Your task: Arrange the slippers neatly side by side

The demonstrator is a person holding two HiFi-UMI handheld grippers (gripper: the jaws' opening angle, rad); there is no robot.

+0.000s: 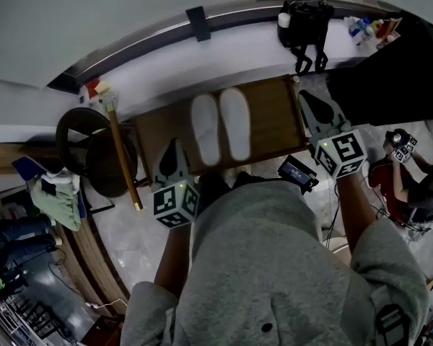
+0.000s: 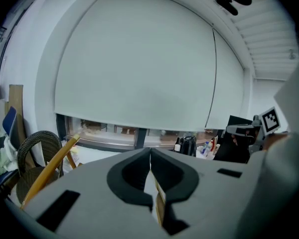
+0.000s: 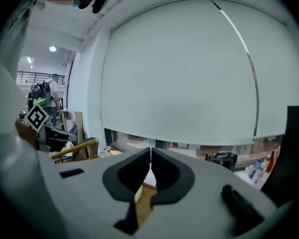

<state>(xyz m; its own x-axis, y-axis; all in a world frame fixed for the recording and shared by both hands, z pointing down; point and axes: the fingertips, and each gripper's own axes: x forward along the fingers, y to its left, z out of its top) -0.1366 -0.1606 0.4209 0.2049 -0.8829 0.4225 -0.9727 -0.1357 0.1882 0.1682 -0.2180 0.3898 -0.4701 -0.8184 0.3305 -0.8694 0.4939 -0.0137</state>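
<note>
Two white slippers, the left slipper (image 1: pixel 204 128) and the right slipper (image 1: pixel 235 122), lie side by side, close and parallel, on a brown wooden table (image 1: pixel 273 111) in the head view. My left gripper (image 1: pixel 172 154) hangs at the table's near left edge, its jaws shut and empty. At the table's right end, near the far corner, my right gripper (image 1: pixel 308 99) is also shut with nothing in it. In the left gripper view the left gripper (image 2: pixel 150 156) shows its tips touching. The right gripper (image 3: pixel 150 154) does the same in the right gripper view, where a bit of white slipper (image 3: pixel 138 192) peeks below the jaws.
A wicker chair (image 1: pixel 94 150) with a wooden bar (image 1: pixel 123 157) stands left of the table. A black bag (image 1: pixel 305 26) and small bottles (image 1: pixel 361 27) sit on the white ledge beyond. A person (image 1: pixel 411 171) sits at the right. A black device (image 1: pixel 298 171) lies near my right arm.
</note>
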